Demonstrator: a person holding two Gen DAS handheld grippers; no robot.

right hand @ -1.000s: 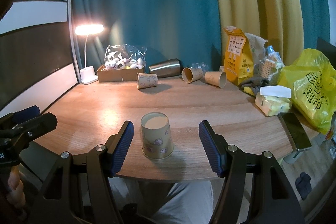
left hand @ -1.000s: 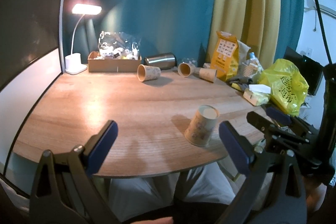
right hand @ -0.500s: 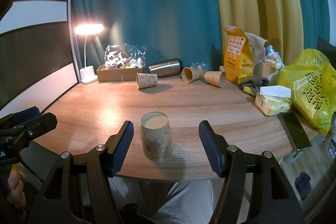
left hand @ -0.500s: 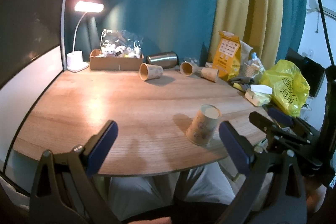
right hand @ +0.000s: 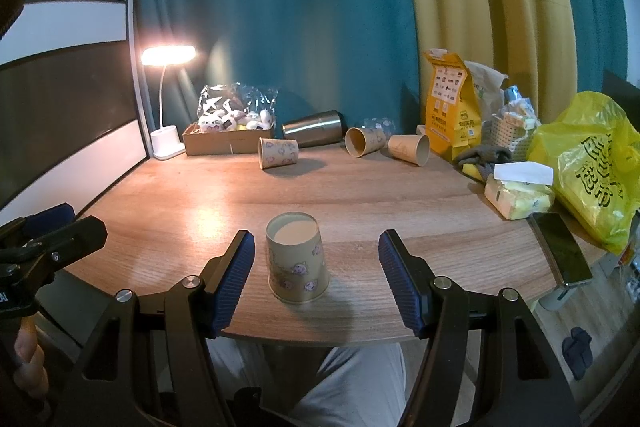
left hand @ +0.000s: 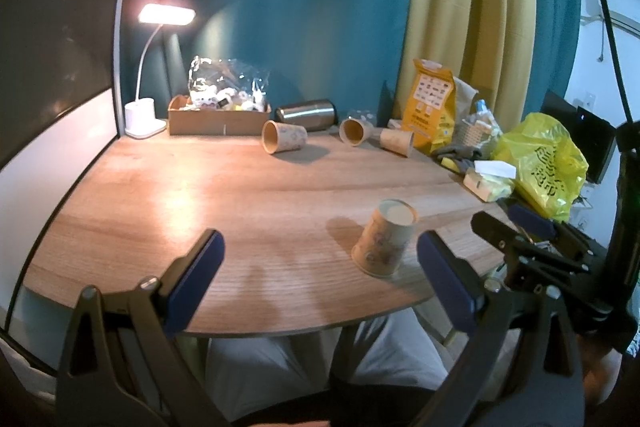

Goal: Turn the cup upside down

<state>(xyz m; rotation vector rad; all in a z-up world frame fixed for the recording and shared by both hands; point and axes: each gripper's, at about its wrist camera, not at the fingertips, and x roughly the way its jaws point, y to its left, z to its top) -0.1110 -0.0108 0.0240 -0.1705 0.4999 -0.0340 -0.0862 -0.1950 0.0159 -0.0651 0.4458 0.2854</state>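
The cup (right hand: 297, 259) stands inverted on the bench (right hand: 400, 195) between the released right hand-held gripper (right hand: 316, 281), whose careless retreat could topple it

the left tongs (left hand: 320, 275) have drifted slightly, the table (left hand: 240, 195) sitting a little lower in their view.

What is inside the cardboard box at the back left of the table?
The cardboard box holds a crinkled clear plastic bag of small white, dark-marked items, piled above the rim. Whatever lies lower in the box is hidden by its front wall.
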